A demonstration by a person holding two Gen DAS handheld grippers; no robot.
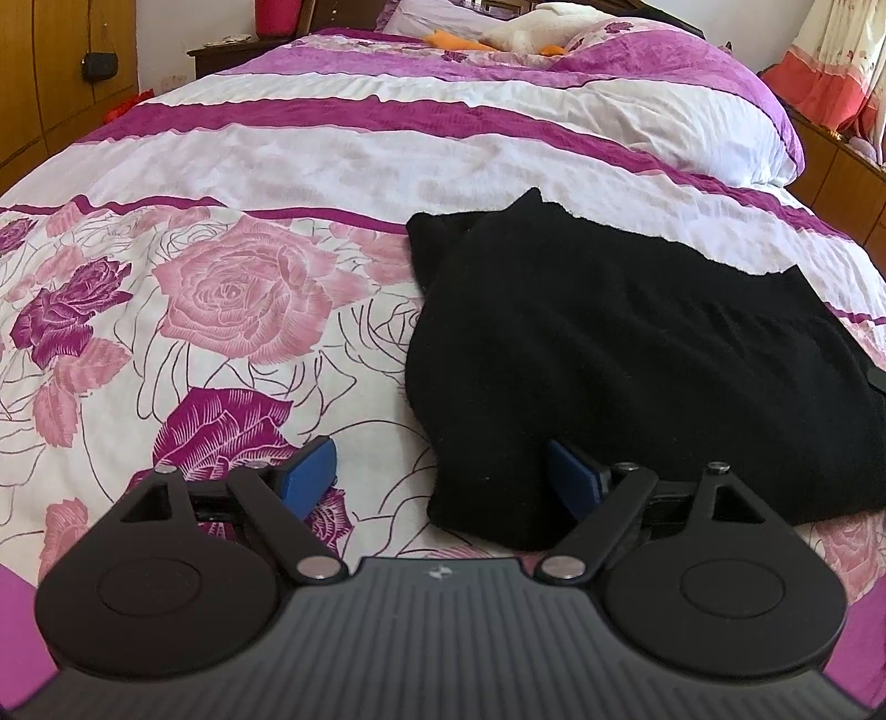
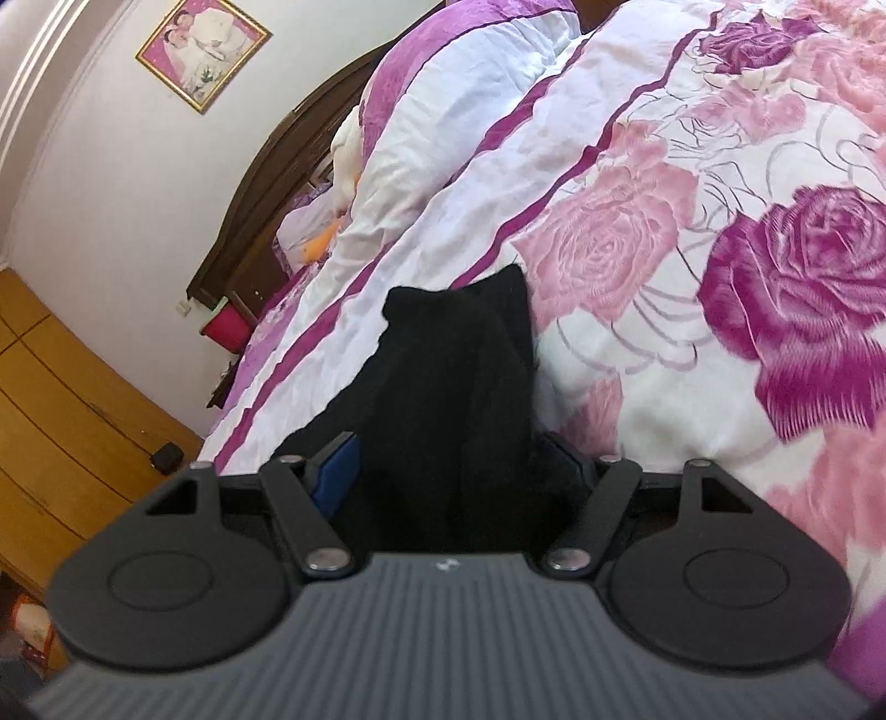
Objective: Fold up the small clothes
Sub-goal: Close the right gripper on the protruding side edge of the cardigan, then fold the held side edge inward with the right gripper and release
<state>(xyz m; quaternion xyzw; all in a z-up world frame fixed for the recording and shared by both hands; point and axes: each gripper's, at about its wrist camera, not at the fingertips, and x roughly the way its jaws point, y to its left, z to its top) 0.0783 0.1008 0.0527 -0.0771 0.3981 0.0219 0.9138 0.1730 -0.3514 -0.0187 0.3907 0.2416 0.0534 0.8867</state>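
Observation:
A black knitted garment (image 1: 598, 354) lies folded on the flowered bedspread (image 1: 232, 288), right of centre in the left wrist view. My left gripper (image 1: 443, 476) is open; its blue pads straddle the garment's near left corner, the right pad (image 1: 573, 476) resting against the cloth. In the right wrist view the same black garment (image 2: 454, 387) fills the gap between my right gripper's (image 2: 459, 476) jaws, which stand wide apart around a thick fold; the view is tilted. Whether the pads press on the cloth is hidden.
A rolled purple-and-white duvet (image 1: 664, 94) and a pillow with a white soft toy (image 1: 531, 33) lie at the bed's head. Wooden cupboards (image 2: 61, 421) and a dark headboard (image 2: 266, 183) stand beside the bed. A framed picture (image 2: 202, 52) hangs on the wall.

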